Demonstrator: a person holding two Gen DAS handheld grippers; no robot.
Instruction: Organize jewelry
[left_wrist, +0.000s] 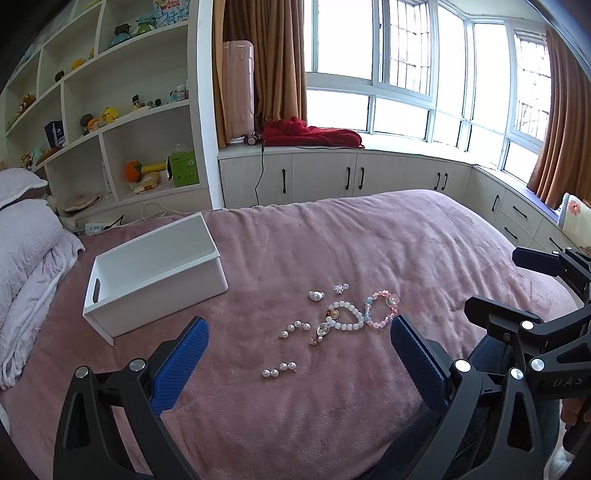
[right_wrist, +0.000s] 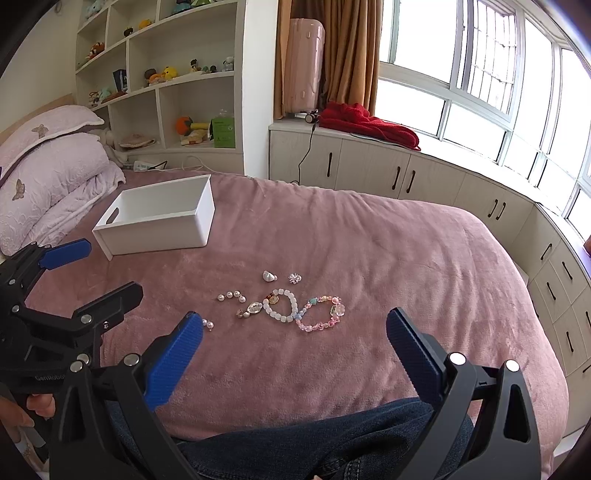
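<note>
Jewelry lies spread on the pink blanket (left_wrist: 369, 236): a white bead bracelet (left_wrist: 347, 305) (right_wrist: 275, 317) touching a pink bead bracelet (left_wrist: 380, 325) (right_wrist: 317, 326), two pearl drop earrings (left_wrist: 293, 326) (left_wrist: 279, 369), a clear crystal piece (left_wrist: 321, 330) (right_wrist: 253, 308), a shell-like stud (left_wrist: 316, 295) (right_wrist: 269, 276) and a sparkly stud (left_wrist: 340, 288) (right_wrist: 294, 277). A white box (left_wrist: 166, 295) (right_wrist: 159, 230) with nothing visible inside sits to the left of them. My left gripper (left_wrist: 298, 322) (right_wrist: 112, 267) hovers open short of the jewelry. My right gripper (right_wrist: 292, 315) (left_wrist: 493, 279) is open too, holding nothing.
Folded lilac pillows and a quilt (left_wrist: 29, 243) lie at the bed's left. Shelves with toys (left_wrist: 122, 110) and low cabinets (left_wrist: 332, 177) under the windows stand behind. A person's jeans-clad leg (right_wrist: 314, 439) rests at the bed's near edge, and a hand (right_wrist: 37, 406) grips the left tool.
</note>
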